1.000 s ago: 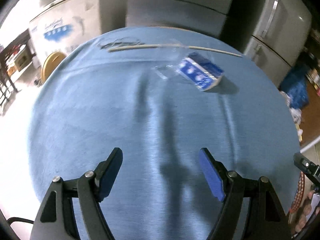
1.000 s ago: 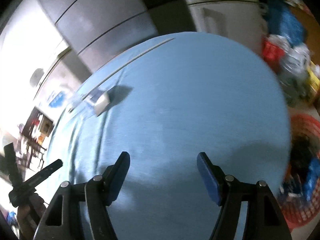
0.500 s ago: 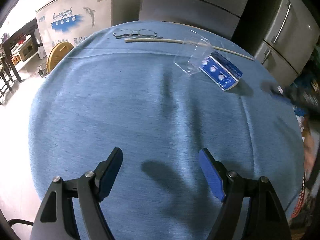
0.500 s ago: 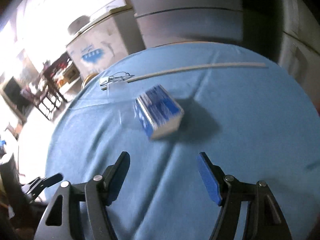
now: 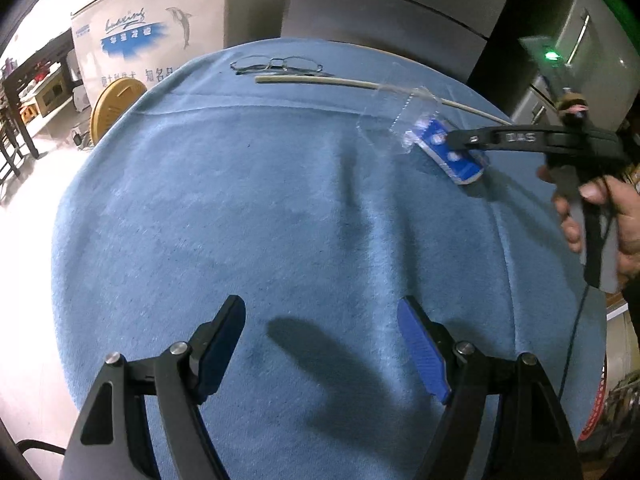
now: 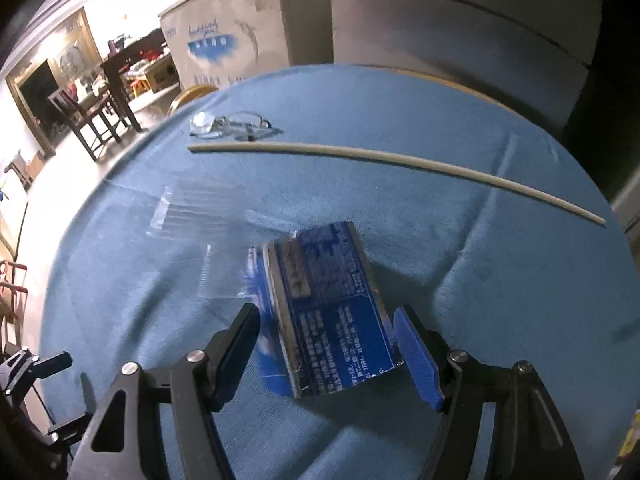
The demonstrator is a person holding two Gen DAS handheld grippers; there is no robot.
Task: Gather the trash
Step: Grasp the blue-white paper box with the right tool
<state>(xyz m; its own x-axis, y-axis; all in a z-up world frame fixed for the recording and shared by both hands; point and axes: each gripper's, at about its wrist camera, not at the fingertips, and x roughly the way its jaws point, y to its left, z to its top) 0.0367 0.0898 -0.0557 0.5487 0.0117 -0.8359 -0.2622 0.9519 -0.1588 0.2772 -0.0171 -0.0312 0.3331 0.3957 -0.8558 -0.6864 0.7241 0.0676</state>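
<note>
Your round table [image 5: 200,208], covered in a blue cloth, fills both views, with a chest freezer [image 5: 160,32] and grey cabinets [image 5: 384,16] standing behind it. Along the far side lies a long pale stick [image 6: 400,162], and just beyond its end sits a pair of eyeglasses [image 6: 232,124]. The blue carton [image 6: 332,312] lies on the cloth to your right, with a crumpled clear plastic wrapper [image 6: 192,220] touching its far end. Your right gripper [image 6: 326,354] straddles the carton: the jaws are opening, the carton sits between them, and the pads do not press on it. Your right hand [image 5: 600,216] shows at the edge of the left view, wrapped around the gripper's handle. Your left gripper [image 5: 322,354] hangs over bare cloth, well apart from the carton, jaws wide and holding nothing.
</note>
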